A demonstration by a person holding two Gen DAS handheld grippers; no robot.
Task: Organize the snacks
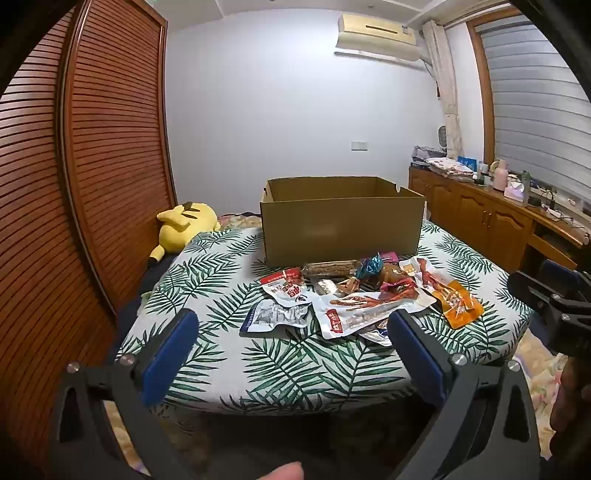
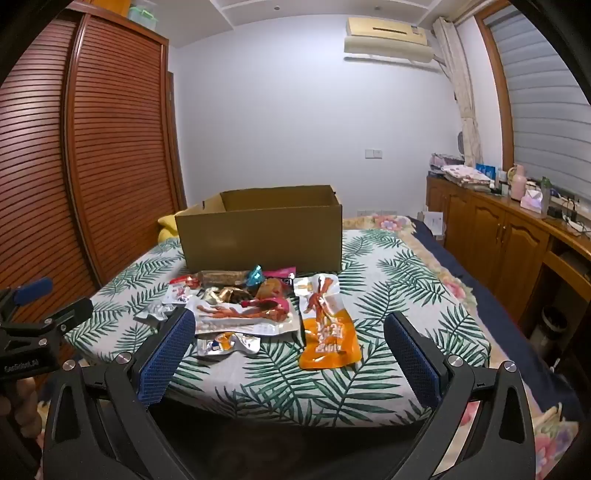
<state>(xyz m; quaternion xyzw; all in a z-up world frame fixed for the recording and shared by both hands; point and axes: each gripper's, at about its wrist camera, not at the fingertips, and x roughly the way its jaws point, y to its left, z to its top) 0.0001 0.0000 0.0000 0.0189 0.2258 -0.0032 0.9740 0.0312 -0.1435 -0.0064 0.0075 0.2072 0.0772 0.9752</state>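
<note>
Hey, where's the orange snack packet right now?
The orange snack packet lies flat on the leaf-print cover, at the right edge of the snack pile, nearer than the cardboard box.

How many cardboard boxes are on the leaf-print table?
1. The open cardboard box stands at the far side of the table, just behind the pile of snack packets. No other box shows.

White walls, louvred wooden wardrobe (image 1: 92, 147) — air conditioner (image 1: 378, 35), blinds (image 1: 535, 92).
</note>
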